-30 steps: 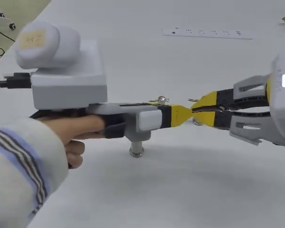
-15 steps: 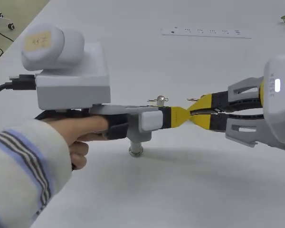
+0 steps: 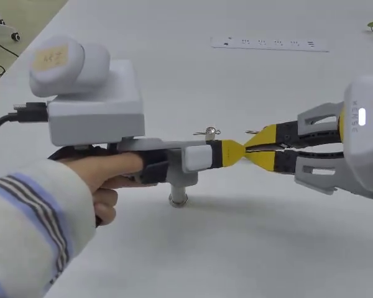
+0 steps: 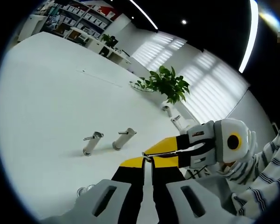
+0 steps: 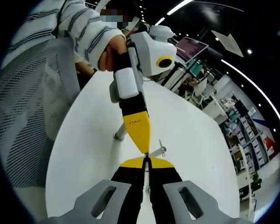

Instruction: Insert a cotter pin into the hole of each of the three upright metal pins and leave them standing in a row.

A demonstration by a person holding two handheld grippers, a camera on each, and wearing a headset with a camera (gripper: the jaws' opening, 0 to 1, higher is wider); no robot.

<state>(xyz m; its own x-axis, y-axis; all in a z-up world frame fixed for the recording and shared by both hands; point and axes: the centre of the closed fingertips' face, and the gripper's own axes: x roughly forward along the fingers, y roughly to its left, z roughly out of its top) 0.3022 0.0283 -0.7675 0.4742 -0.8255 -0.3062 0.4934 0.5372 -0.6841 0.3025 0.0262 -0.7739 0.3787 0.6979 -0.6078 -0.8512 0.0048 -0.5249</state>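
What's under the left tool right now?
A metal pin stands on the table beneath the left tool. Its base shows; the tool covers its top, so that end cannot be seen.

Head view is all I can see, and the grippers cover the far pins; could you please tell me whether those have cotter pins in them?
Observer: Yes. In the left gripper view the first pin has a cotter pin through its top, and the second pin beside it has one too.
Operator: Thank you. Are the jaws of the left gripper open or closed?
Observer: Closed. That same view shows them pressed together, with the tip of the right gripper meeting them from the right.
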